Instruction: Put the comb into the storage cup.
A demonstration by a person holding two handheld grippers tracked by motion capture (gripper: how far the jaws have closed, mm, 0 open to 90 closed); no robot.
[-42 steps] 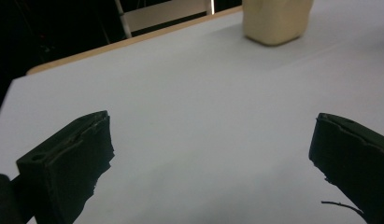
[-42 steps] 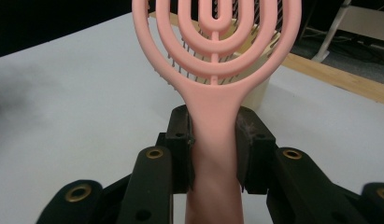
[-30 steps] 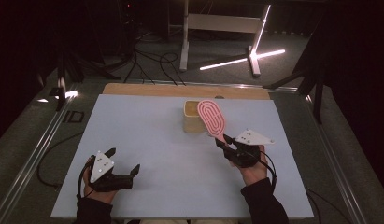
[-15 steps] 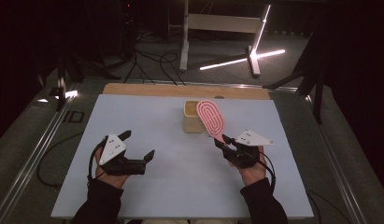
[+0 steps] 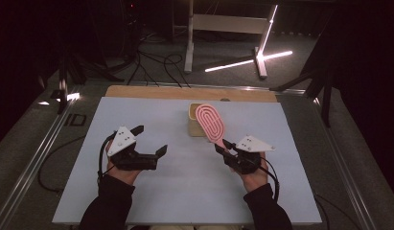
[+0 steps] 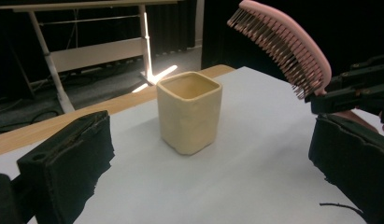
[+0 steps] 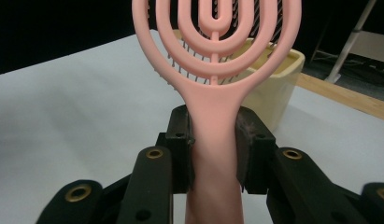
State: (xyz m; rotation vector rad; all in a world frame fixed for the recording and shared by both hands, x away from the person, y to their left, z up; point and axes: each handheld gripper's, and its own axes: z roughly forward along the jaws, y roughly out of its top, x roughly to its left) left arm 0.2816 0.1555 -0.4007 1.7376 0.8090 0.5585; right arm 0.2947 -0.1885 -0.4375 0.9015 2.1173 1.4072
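Observation:
A pink vented hairbrush (image 5: 210, 122) is held above the table by its handle, with my right gripper (image 5: 222, 145) shut on it; in the right gripper view the jaws clamp the hairbrush handle (image 7: 213, 126). Its head reaches over a cream square cup (image 5: 196, 125) that stands upright at the table's middle back. My left gripper (image 5: 149, 140) hovers open and empty at the left, pointing toward the cup (image 6: 189, 111). The brush (image 6: 283, 44) shows bristles down in the left gripper view.
The pale blue table top (image 5: 185, 191) has a wooden strip (image 5: 151, 92) along its far edge. Cables and a metal stand (image 5: 190, 38) with a lit light bar (image 5: 247, 61) lie on the dark floor beyond.
My left gripper has moved forward and to the right, toward the cup, and stayed open. The right gripper and the brush have kept their place.

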